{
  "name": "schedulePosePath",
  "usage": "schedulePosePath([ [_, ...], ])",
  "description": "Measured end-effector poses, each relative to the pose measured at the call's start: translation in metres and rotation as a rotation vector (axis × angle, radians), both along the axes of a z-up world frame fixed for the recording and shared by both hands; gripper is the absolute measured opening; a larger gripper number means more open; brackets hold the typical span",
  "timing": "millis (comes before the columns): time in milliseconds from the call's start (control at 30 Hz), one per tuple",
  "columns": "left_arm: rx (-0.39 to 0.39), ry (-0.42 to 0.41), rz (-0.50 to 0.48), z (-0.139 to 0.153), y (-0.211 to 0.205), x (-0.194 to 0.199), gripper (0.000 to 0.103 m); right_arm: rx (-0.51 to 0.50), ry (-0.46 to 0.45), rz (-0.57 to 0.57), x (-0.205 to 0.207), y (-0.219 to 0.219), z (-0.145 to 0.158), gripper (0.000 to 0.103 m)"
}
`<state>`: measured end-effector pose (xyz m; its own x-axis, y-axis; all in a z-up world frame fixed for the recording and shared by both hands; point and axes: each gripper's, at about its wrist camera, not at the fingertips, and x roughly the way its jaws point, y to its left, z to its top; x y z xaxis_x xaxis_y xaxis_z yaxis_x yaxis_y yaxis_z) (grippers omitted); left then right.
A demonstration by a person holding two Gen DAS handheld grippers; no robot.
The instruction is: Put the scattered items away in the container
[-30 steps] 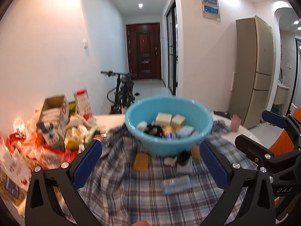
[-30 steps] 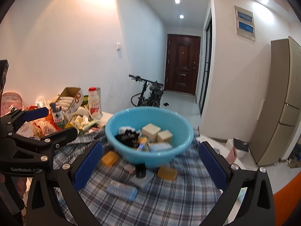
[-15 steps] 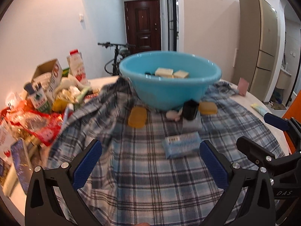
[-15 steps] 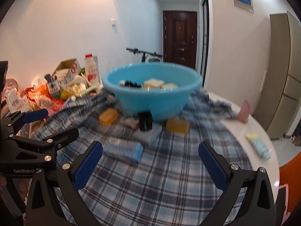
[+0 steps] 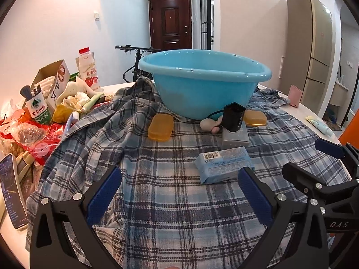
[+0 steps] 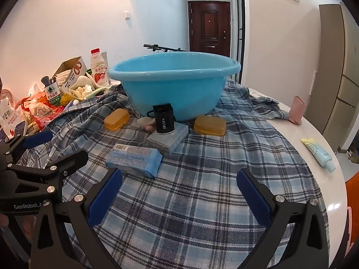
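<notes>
I have both claws wide open and holding nothing: my left gripper (image 5: 179,192) and my right gripper (image 6: 177,192) hang low over the blue and white checked cloth (image 6: 202,201). The big round light blue plastic bowl (image 6: 175,85) sits at the far end of the cloth. In front of it lie the flat blue wrapped pack with a barcode (image 6: 134,158), two yellow see-through soap boxes (image 6: 116,119), and a small black box (image 6: 165,121) standing on a flat grey box (image 6: 169,137). I think the blue pack is nearest to grab. If I bump the grey box, the black box could fall over. The soft cloth could also bunch up under my fingers and drag things along.
</notes>
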<state>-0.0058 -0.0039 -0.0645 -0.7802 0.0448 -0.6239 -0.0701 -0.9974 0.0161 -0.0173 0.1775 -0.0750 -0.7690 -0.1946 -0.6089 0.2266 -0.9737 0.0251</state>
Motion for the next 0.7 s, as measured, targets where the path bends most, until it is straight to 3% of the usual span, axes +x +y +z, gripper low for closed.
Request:
schedulePosePath([
  [700, -0.024, 0.032, 0.015, 0.019, 0.003, 0.007, 0.103, 0.013, 0.034, -0.009, 0.007, -0.001, 0.019, 0.103],
])
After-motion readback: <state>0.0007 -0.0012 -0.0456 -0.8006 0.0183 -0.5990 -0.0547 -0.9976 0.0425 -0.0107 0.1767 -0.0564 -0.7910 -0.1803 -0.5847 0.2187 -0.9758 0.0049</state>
